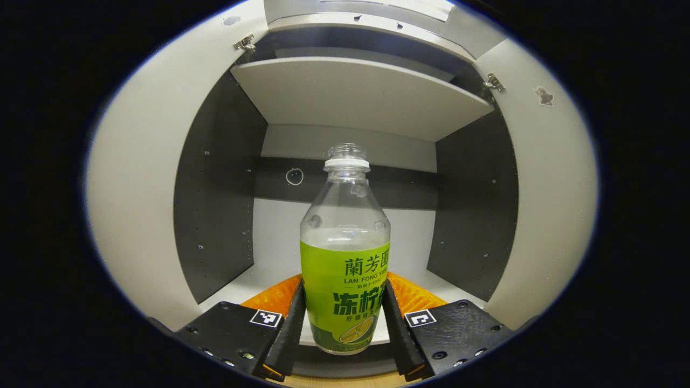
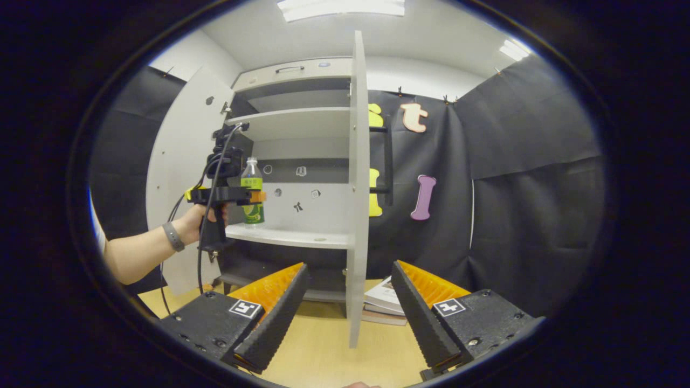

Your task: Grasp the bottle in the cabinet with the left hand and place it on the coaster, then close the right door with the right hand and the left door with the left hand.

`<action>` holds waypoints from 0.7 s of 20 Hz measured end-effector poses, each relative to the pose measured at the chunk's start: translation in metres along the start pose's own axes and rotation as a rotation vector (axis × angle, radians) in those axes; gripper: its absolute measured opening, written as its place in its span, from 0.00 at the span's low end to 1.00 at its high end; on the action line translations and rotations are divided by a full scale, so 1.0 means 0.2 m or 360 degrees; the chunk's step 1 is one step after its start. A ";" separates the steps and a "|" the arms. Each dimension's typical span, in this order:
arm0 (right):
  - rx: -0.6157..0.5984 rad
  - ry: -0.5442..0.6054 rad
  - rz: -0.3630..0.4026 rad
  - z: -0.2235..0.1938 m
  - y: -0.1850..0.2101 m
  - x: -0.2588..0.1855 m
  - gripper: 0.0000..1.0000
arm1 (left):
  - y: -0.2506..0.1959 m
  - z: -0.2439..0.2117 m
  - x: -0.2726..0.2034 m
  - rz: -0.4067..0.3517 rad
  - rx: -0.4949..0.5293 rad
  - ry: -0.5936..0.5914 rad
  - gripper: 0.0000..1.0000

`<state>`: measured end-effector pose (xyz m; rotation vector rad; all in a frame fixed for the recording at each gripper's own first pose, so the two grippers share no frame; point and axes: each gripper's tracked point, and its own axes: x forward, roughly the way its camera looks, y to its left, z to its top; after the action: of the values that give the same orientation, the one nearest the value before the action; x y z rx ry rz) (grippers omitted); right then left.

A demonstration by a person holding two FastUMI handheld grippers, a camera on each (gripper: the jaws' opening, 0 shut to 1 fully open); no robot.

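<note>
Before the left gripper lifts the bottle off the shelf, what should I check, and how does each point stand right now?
1. Both fingers of the left gripper press the bottle on its label: ok.
2. Bottle upright on the shelf: ok.
3. Room above the bottle under the upper shelf: ok.
4. Both doors swung open, left door and right door, so the way out is free: ok.
5. Right gripper open and held back from the cabinet: ok.
6. Coaster ready to receive the bottle: cannot tell.
</note>
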<state>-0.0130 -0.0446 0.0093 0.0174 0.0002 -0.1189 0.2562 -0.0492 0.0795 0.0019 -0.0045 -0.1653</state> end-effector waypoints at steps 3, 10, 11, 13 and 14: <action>0.0011 -0.0027 0.0071 0.02 0.05 -0.02 1.00 | 0.02 0.01 -0.20 -0.0001 0.0007 -0.0025 0.68; -0.0024 -0.0065 0.0158 0.11 0.12 -0.03 1.00 | -0.05 -0.58 -0.78 -0.0005 0.0004 0.0058 0.67; -0.0036 -0.0064 0.0161 0.12 0.12 -0.03 1.00 | -0.08 -0.70 -0.86 0.0013 -0.0016 0.0101 0.67; -0.0066 -0.0068 0.0146 0.14 0.12 -0.03 1.00 | -0.11 -0.95 -0.99 0.0068 0.0014 0.0184 0.67; -0.0075 -0.0074 0.0143 0.15 0.13 -0.04 1.00 | -0.14 -1.08 -1.05 0.0067 0.0057 0.0221 0.68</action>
<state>-0.0174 -0.0191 0.0396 -0.0327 -0.0442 -0.0292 0.0452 -0.0424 -0.1368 0.0490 0.1312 -0.1226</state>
